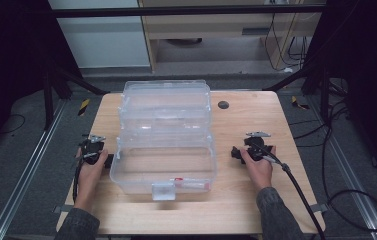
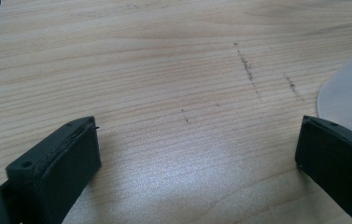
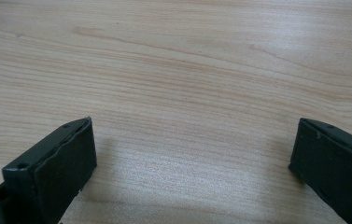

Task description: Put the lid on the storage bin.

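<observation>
Nearest, the left gripper [image 1: 92, 149] and right gripper [image 1: 254, 148] are held low over the bench [image 1: 256, 120] with jaws wide apart and empty, and between them, stretching back, the clear box [image 1: 165, 135] could be bumped by a quick push.

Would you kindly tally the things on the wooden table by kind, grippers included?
Clear plastic storage box: 1
Handheld grippers, jaws open: 2 (left gripper, right gripper)
Total: 3
</observation>
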A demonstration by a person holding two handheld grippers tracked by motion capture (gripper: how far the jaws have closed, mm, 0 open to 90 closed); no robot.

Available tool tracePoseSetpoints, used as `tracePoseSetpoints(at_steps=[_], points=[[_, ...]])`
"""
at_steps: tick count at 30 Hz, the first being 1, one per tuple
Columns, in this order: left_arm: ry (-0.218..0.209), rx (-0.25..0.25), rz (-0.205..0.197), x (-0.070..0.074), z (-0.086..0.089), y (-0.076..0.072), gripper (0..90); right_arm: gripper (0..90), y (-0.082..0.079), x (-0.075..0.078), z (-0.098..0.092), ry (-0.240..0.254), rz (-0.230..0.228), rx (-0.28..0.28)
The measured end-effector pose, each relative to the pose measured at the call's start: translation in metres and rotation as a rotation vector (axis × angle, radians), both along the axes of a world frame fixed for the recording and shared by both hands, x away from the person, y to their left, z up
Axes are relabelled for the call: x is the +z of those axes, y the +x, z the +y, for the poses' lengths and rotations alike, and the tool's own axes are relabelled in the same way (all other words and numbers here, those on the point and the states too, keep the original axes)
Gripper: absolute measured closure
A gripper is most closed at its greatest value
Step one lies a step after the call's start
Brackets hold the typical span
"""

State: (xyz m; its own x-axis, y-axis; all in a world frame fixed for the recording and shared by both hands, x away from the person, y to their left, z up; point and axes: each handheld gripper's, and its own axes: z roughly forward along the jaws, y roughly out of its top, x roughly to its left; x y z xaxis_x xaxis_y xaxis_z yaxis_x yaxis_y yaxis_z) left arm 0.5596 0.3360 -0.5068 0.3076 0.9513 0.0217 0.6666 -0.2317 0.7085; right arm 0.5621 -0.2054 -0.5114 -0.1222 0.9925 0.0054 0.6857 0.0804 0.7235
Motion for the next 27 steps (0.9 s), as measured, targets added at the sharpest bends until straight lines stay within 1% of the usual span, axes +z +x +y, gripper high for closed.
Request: tracePoseSetpoints(at_steps=[3,4,5,6,7,8,9,10,11,12,14,16,18,19,20,22,23,24,25,26,27], points=[[-0.006,-0.01,-0.004,0.0,0.001,-0.002,0.4,0.8,0.001,0.0,0.001,0.001,0.001,0.001],[-0.009,-0.004,-0.011,0.0,0.001,-0.004,1.8,3.4,0.002,0.0,0.001,0.004,0.0,0.002],[-0.016,-0.004,-0.012,0.001,0.002,-0.006,2.7,7.8,0.002,0.001,0.001,-0.004,-0.005,0.016],[-0.011,-0.002,-0.011,0.001,0.003,-0.008,3.2,13.8,0.003,0.004,0.001,-0.011,-0.005,0.029],[0.002,0.001,-0.016,0.003,0.003,-0.01,3.2,14.6,0.001,0.011,0.001,-0.041,-0.028,0.042],[0.015,-0.002,-0.028,0.005,0.004,-0.012,3.0,13.0,0.0,0.019,0.002,-0.102,-0.072,0.057],[0.018,-0.004,-0.035,0.006,0.004,-0.013,3.0,13.7,-0.004,0.031,0.004,-0.164,-0.113,0.072],[0.024,-0.008,-0.047,0.008,0.005,-0.014,3.1,14.1,-0.007,0.038,0.006,-0.186,-0.137,0.079],[0.021,-0.005,-0.06,0.01,0.005,-0.015,3.2,14.0,-0.011,0.047,0.009,-0.199,-0.16,0.082],[0.02,-0.006,-0.076,0.013,0.005,-0.017,3.2,13.9,-0.015,0.055,0.012,-0.217,-0.172,0.092],[0.035,-0.006,-0.104,0.019,0.005,-0.019,3.6,12.8,-0.022,0.07,0.018,-0.244,-0.164,0.112],[0.053,-0.008,-0.126,0.024,0.005,-0.021,3.8,12.1,-0.026,0.081,0.024,-0.246,-0.139,0.135],[0.084,-0.009,-0.147,0.033,0.006,-0.022,3.7,12.0,-0.029,0.09,0.029,-0.268,-0.132,0.157],[0.084,-0.014,-0.153,0.036,0.007,-0.022,3.8,11.8,-0.031,0.097,0.032,-0.278,-0.128,0.175],[0.079,-0.027,-0.163,0.041,0.008,-0.024,3.7,12.0,-0.032,0.102,0.035,-0.283,-0.128,0.181],[0.071,-0.045,-0.18,0.049,0.009,-0.029,3.8,13.6,-0.034,0.116,0.04,-0.293,-0.13,0.226],[0.057,-0.073,-0.185,0.057,0.011,-0.034,3.7,13.9,-0.035,0.121,0.042,-0.289,-0.124,0.242],[0.046,-0.081,-0.188,0.061,0.012,-0.037,3.7,14.3,-0.036,0.132,0.046,-0.285,-0.116,0.277],[0.043,-0.091,-0.189,0.066,0.014,-0.042,3.7,15.4,-0.037,0.137,0.049,-0.284,-0.113,0.296],[0.044,-0.107,-0.18,0.071,0.016,-0.047,3.7,18.7,-0.038,0.144,0.051,-0.283,-0.114,0.327],[0.041,-0.122,-0.168,0.075,0.017,-0.05,3.8,22.1,-0.037,0.149,0.054,-0.28,-0.104,0.36]])
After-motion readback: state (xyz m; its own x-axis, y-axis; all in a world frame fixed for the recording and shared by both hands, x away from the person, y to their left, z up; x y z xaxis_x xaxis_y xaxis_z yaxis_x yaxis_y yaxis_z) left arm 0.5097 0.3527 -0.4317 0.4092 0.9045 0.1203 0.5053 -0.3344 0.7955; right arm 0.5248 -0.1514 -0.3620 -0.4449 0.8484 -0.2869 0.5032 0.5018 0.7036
